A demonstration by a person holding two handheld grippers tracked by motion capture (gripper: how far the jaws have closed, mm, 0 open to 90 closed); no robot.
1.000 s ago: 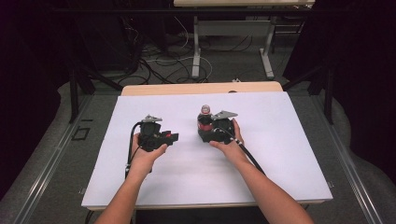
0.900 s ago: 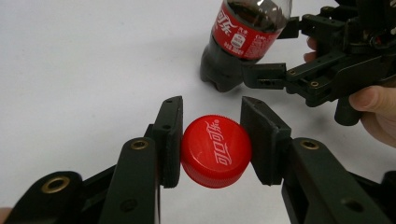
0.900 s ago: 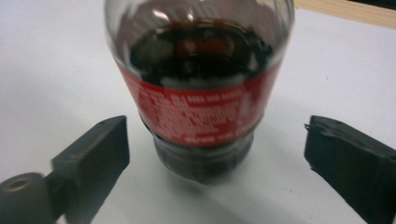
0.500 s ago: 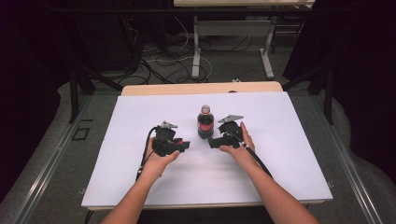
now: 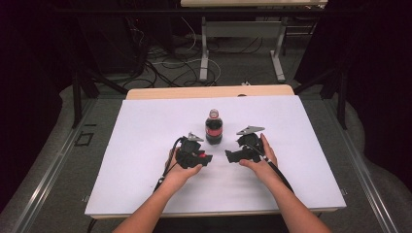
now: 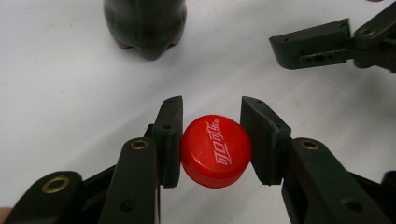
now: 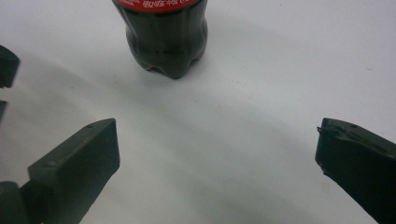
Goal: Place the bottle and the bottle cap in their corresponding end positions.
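A small cola bottle (image 5: 214,127) with a red label stands upright and uncapped at the middle of the white table top (image 5: 141,141). Its dark base shows in the left gripper view (image 6: 144,28) and in the right gripper view (image 7: 166,37). My left gripper (image 5: 206,158) (image 6: 212,140) is shut on the red bottle cap (image 6: 215,150), low over the table, front-left of the bottle. My right gripper (image 5: 231,156) (image 7: 217,140) has just been opening and stands open with nothing between its jaws, front-right of the bottle. One of its fingers (image 6: 322,44) faces the cap.
The table's far edge shows a wooden strip (image 5: 209,91). Beyond it lie cables (image 5: 170,60) and the metal legs of another table (image 5: 204,53) on the floor. Bare white surface lies to both sides of the hands.
The right gripper has let go of the bottle, opened and drawn back toward the near side. The left gripper, with the cap, has moved right and nearer, sinking toward the table.
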